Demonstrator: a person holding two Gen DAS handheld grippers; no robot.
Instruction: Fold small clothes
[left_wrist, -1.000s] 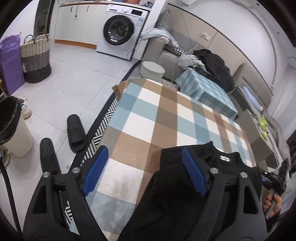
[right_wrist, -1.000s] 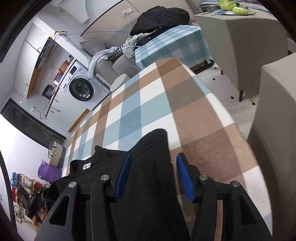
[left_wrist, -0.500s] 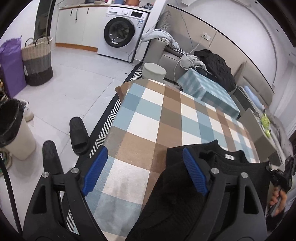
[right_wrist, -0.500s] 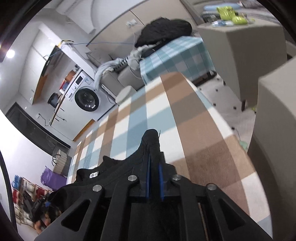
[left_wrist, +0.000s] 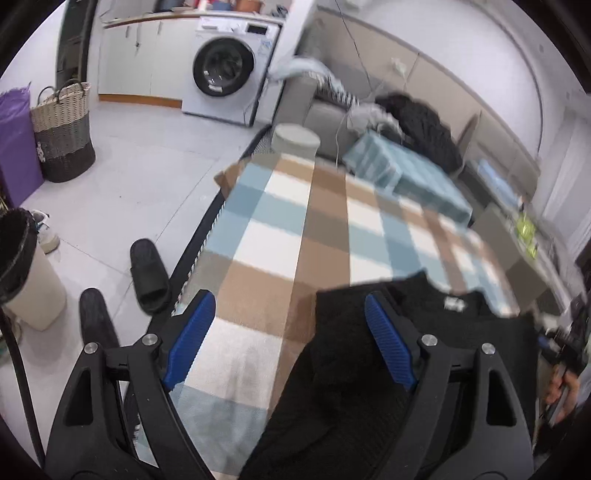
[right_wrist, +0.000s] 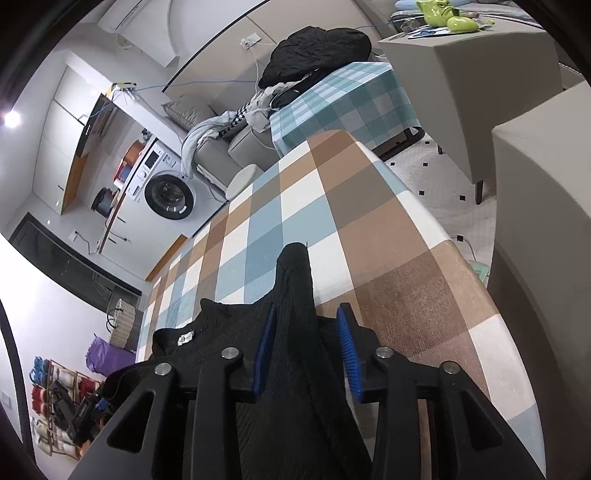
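A black knit sweater (left_wrist: 354, 369) lies on the checked table (left_wrist: 295, 236), collar and white label toward the far side. My left gripper (left_wrist: 284, 332) is open and empty, its right finger over the sweater's left sleeve. In the right wrist view the sweater (right_wrist: 229, 332) shows again, with its right sleeve (right_wrist: 295, 295) bunched into a ridge between the blue pads. My right gripper (right_wrist: 304, 339) is partly open around that sleeve, with gaps on both sides. The table (right_wrist: 332, 206) stretches away ahead.
Two black slippers (left_wrist: 147, 269) and a bin (left_wrist: 22, 273) are on the floor left of the table. A woven basket (left_wrist: 62, 133), washing machine (left_wrist: 225, 70), round stool (left_wrist: 295, 138), second checked table (left_wrist: 406, 173) and grey cabinets (right_wrist: 469, 88) stand around.
My right gripper shut on the sleeve half a second ago and has now opened partway around it. The left gripper stayed open and drifted slightly.
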